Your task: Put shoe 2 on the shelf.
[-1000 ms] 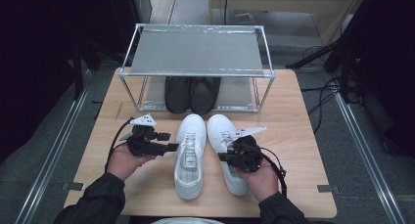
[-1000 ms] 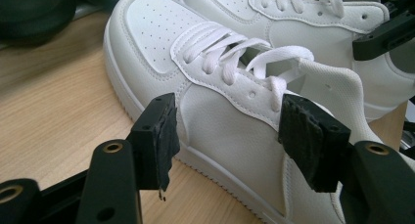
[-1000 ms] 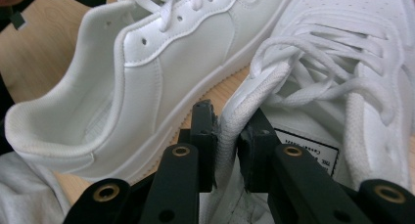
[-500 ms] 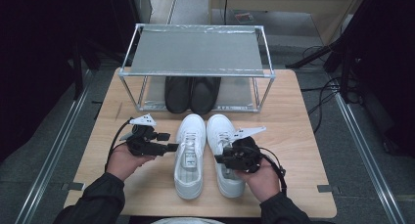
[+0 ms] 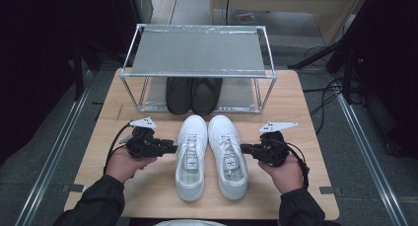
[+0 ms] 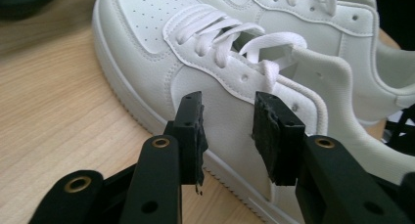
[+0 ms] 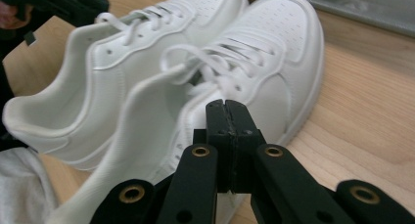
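A: Status of grippers? Shoe position?

B: Left gripper [image 6: 227, 128]: jaws parted, just narrowing, beside left shoe [image 5: 191, 154]. Right gripper [image 7: 228, 136]: clenched empty against right shoe [image 5: 227, 154]. High view adds rack [image 5: 197, 74]; bare table [image 5: 148, 191] flanks both.

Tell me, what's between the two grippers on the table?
The two white shoes sit side by side between the left gripper and the right gripper, toes toward the rack. The high view shows it.
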`<state>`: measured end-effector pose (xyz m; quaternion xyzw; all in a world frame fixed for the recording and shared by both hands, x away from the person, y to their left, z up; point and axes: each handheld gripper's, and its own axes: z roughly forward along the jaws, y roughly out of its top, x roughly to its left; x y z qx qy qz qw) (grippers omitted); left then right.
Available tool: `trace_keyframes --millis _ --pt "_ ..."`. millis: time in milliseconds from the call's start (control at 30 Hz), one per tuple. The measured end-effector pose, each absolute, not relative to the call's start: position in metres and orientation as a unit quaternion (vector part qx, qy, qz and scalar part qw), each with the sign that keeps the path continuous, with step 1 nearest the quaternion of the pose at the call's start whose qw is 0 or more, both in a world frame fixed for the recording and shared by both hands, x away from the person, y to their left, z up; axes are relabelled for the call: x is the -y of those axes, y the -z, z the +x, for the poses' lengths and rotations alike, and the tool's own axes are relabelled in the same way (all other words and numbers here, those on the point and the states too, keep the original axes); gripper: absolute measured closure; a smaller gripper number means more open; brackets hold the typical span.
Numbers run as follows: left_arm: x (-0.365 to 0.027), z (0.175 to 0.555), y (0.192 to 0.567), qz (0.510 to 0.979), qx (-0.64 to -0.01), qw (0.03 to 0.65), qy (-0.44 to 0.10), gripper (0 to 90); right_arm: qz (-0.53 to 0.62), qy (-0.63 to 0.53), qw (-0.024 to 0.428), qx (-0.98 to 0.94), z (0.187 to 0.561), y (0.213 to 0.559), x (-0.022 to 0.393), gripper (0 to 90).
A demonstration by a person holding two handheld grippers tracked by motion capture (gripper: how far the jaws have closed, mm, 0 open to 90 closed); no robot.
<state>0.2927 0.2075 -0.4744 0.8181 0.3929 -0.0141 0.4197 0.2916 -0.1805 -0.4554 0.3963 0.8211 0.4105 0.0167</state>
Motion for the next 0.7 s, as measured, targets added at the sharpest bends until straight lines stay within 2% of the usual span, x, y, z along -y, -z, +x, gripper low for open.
trace_keyframes --millis 133,233,333,700 --pt "-0.208 0.292 0.476 0.818 -0.396 0.418 0.016 76.7 0.406 -0.404 0.02 -0.819 0.299 0.46 0.182 90.0" --pt "-0.207 0.294 0.483 0.834 -0.388 0.39 0.038 89.1 0.411 -0.393 0.015 -0.822 0.305 0.465 0.18 90.0" --pt "-0.205 0.296 0.488 0.841 -0.381 0.381 0.054 90.0 0.413 -0.383 0.018 -0.826 0.309 0.471 0.175 90.0" --pt "-0.193 0.293 0.501 0.854 -0.382 0.35 0.039 89.6 0.41 -0.374 0.005 -0.832 0.318 0.475 0.171 90.0"
